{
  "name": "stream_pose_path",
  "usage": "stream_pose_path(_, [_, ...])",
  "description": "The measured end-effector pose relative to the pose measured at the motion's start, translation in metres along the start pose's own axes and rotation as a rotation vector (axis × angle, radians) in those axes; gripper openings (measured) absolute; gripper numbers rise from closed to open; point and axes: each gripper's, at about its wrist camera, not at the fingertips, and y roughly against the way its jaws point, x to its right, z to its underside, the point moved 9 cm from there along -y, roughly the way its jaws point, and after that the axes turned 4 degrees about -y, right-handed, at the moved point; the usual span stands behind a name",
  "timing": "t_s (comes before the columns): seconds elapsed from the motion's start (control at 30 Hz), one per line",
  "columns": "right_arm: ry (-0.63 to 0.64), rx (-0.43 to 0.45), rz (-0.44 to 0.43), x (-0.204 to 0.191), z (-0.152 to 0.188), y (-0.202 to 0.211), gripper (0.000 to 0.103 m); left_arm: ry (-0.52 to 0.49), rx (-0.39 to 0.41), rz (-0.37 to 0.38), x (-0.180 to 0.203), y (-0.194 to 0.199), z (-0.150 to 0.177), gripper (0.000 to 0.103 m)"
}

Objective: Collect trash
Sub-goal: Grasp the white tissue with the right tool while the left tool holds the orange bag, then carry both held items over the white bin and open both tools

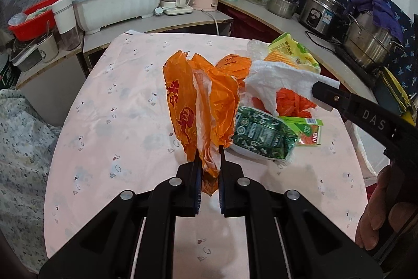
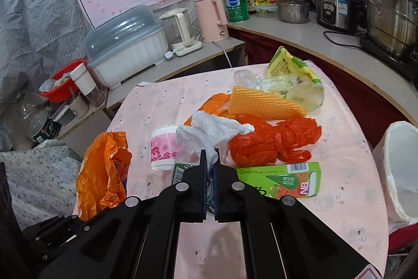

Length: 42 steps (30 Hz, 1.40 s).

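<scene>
Left hand-held gripper (image 1: 209,161) is clamped on the orange plastic bag (image 1: 198,106), held up at frame centre above the pink surface (image 1: 117,122). Right hand-held gripper (image 2: 210,161) is pinched on a white paper towel (image 2: 209,130). The remaining trash sits centre-right: red bag (image 2: 271,145), green carton (image 2: 287,179), pink paper cup (image 2: 163,148). White-lined bin (image 2: 399,169) is at the right edge.

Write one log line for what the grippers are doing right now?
left gripper: shut on orange bag | right gripper: shut on white tissue | bin: right of table, open
</scene>
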Motion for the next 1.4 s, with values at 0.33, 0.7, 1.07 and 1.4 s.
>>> stream_pose_path(0.33, [-0.083, 0.129, 0.062, 0.069, -0.017, 0.076, 0.004, -0.125, 0.057, 0.074, 0.083, 0.024, -0.009, 0.010])
stream_pose_path(0.7, [-0.228, 0.188, 0.191, 0.179, -0.012, 0.124, 0.004, -0.278, 0.072, 0.173, 0.191, 0.020, -0.012, 0.010])
stream_pose_path(1.07, [-0.340, 0.180, 0.295, 0.273, 0.009, 0.136, 0.004, -0.399, 0.037, 0.248, 0.284, -0.009, -0.010, 0.010])
stream_pose_path(1.4, [-0.434, 0.163, 0.366, 0.343, 0.019, 0.129, 0.004, -0.490, -0.013, 0.320, 0.358, -0.049, -0.010, 0.010])
